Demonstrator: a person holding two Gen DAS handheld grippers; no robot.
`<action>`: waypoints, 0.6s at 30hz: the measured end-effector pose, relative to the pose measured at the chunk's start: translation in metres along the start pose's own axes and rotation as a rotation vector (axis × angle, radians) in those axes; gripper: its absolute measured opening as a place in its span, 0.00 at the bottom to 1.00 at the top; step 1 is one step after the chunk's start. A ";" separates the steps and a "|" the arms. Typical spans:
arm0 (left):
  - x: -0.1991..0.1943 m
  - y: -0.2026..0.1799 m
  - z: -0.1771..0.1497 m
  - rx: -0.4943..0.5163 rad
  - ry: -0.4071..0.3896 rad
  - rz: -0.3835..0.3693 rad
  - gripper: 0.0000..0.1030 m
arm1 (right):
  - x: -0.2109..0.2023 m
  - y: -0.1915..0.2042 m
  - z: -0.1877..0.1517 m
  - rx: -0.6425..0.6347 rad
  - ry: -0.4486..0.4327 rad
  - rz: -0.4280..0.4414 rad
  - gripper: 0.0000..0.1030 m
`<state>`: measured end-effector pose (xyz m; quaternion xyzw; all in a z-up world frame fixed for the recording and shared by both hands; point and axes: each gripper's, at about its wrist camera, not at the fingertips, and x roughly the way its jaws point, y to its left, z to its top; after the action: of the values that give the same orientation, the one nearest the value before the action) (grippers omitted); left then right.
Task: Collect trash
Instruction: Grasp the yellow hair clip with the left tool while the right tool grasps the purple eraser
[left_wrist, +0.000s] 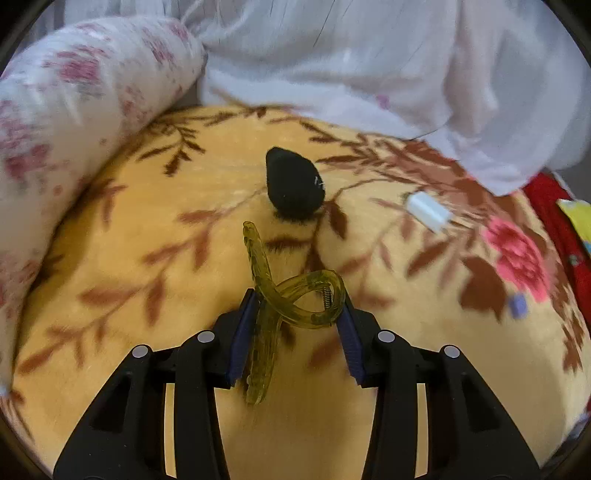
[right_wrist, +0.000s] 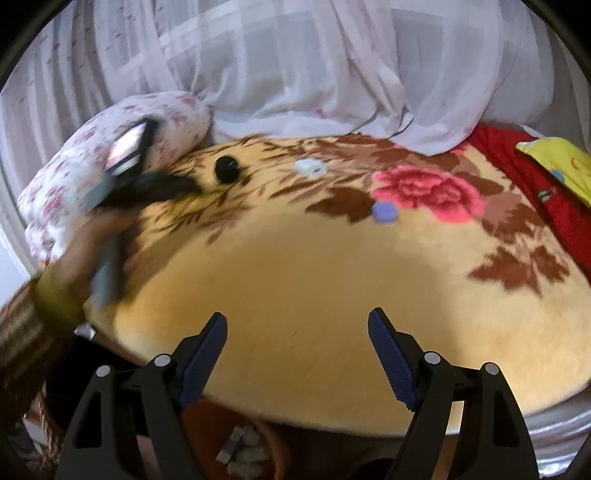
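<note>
Yellow-green hair clip (left_wrist: 295, 299) between left jaws

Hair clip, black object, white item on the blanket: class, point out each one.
Hair clip (left_wrist: 295, 295), left wrist view, on its looped handle.
Black object (left_wrist: 293, 182), left wrist view, its middle.
White item (left_wrist: 430, 210), left wrist view, its middle.

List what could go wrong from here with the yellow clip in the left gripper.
1. The left gripper pinches the springy hair clip only at its fingertips; it may twist and pop out.
2. Dropped, it could land on the blanket near the black object.
</note>
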<state>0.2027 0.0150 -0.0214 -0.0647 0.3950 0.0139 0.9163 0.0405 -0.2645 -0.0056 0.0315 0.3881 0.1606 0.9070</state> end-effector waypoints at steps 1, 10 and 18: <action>-0.014 0.002 -0.009 0.008 -0.009 -0.018 0.40 | 0.004 -0.005 0.007 0.008 -0.004 -0.017 0.75; -0.094 0.013 -0.068 0.063 -0.097 -0.060 0.41 | 0.091 -0.056 0.088 0.035 0.072 -0.182 0.73; -0.112 0.007 -0.097 0.095 -0.092 -0.093 0.41 | 0.158 -0.072 0.122 0.063 0.210 -0.242 0.70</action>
<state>0.0553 0.0119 -0.0063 -0.0389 0.3492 -0.0445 0.9352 0.2491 -0.2744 -0.0436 -0.0038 0.4867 0.0405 0.8726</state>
